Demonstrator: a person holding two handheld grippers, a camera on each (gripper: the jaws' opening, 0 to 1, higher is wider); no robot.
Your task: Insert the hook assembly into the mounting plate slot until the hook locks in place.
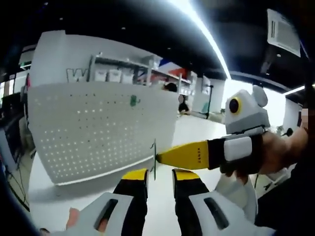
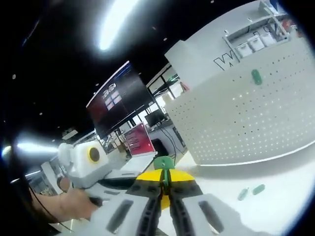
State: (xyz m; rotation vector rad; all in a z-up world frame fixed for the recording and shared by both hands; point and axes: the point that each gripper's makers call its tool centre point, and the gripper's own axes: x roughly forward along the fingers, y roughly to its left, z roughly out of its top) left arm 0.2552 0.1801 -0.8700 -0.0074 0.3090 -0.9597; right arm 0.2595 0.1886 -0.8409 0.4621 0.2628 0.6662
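We have the green hook [image 2: 164, 163] pinched in our right gripper [image 2: 165, 189]; our left gripper [image 1: 160, 176] stands narrowly parted, perhaps steadying it. Next, carry it to the pegboard [image 1: 98, 128].

Both views are strongly fisheye: straight lines bow, and the pegboard [image 1: 98, 130] bulges and curves toward its edges. Light comes from long ceiling strips [image 1: 199, 27], blown out to pure white with a soft halo; in the right gripper view one strip [image 2: 114, 22] smears into a wide glare, and a second bright spot flares at the far left. The ceiling around them is very dark. The white tabletop [image 1: 194, 130] and pegboard are brightly and evenly lit. A soft shadow lies on the tabletop along the pegboard's foot. The background is hazy and soft; a screen [image 2: 120, 101] is unreadable. Overall sharpness is low, with slight blur on near parts.
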